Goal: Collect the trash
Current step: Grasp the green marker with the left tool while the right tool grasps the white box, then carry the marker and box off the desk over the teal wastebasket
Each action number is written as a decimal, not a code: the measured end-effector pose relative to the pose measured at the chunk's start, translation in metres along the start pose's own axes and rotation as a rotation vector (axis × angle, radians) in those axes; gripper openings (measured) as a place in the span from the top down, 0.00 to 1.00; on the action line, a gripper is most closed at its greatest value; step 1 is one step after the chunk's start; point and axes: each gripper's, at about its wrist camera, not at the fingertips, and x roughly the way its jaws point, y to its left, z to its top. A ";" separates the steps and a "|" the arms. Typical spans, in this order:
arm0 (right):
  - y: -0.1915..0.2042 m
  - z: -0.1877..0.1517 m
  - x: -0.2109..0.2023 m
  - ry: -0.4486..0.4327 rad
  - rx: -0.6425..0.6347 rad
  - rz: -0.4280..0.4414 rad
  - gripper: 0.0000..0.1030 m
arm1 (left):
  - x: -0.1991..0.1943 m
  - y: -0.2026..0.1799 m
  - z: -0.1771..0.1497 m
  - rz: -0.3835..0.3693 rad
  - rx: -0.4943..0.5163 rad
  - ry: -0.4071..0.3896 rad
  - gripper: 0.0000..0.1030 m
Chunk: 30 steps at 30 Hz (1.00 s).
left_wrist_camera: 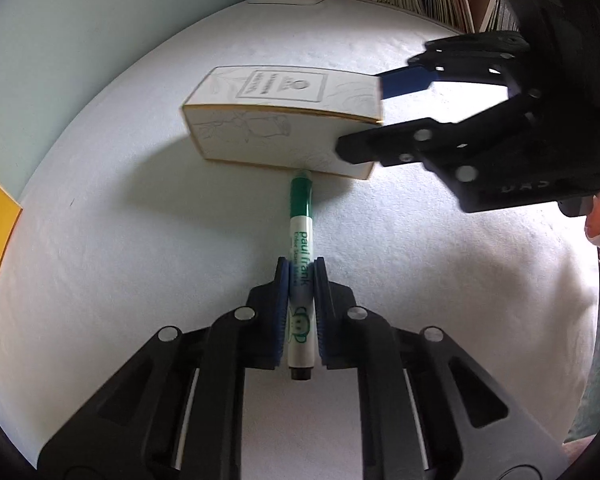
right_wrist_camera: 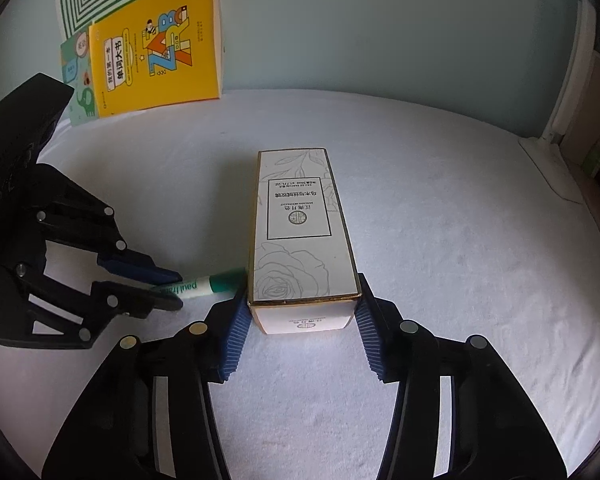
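Clamping the green marker (left_wrist_camera: 300, 264) mid-barrel between the left gripper (left_wrist_camera: 300, 276) pads; cap tip butting the white carton (left_wrist_camera: 284, 128) at twelve o'clock, barrel print half hidden. Straddling the carton's near end with the right gripper (right_wrist_camera: 302, 312), pads at both sides, contact hard to judge. Lying on white table (right_wrist_camera: 460, 240); yellow book (right_wrist_camera: 156, 44) at eleven o'clock, top cut off.

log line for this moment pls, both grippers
left gripper: shut on green marker | right gripper: shut on perfume box | marker cap touches box side | both on white table
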 end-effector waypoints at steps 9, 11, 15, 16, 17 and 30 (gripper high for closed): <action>-0.001 -0.038 -0.044 -0.007 0.046 -0.042 0.52 | -0.005 -0.014 -0.006 0.042 0.008 0.007 0.90; 0.003 -0.046 -0.053 -0.007 0.047 -0.057 0.53 | -0.006 -0.021 -0.007 0.034 0.007 0.006 0.90; 0.008 -0.064 -0.074 -0.016 0.061 -0.078 0.53 | -0.013 -0.038 -0.013 0.026 0.033 -0.004 0.90; 0.009 -0.069 -0.079 -0.019 0.066 -0.083 0.53 | -0.012 -0.039 -0.012 0.024 0.036 -0.007 0.90; 0.011 -0.074 -0.084 -0.021 0.070 -0.091 0.53 | -0.013 -0.042 -0.012 0.023 0.042 -0.009 0.90; 0.016 -0.131 -0.146 -0.039 0.141 -0.161 0.52 | -0.038 -0.104 -0.030 -0.033 0.146 -0.039 0.90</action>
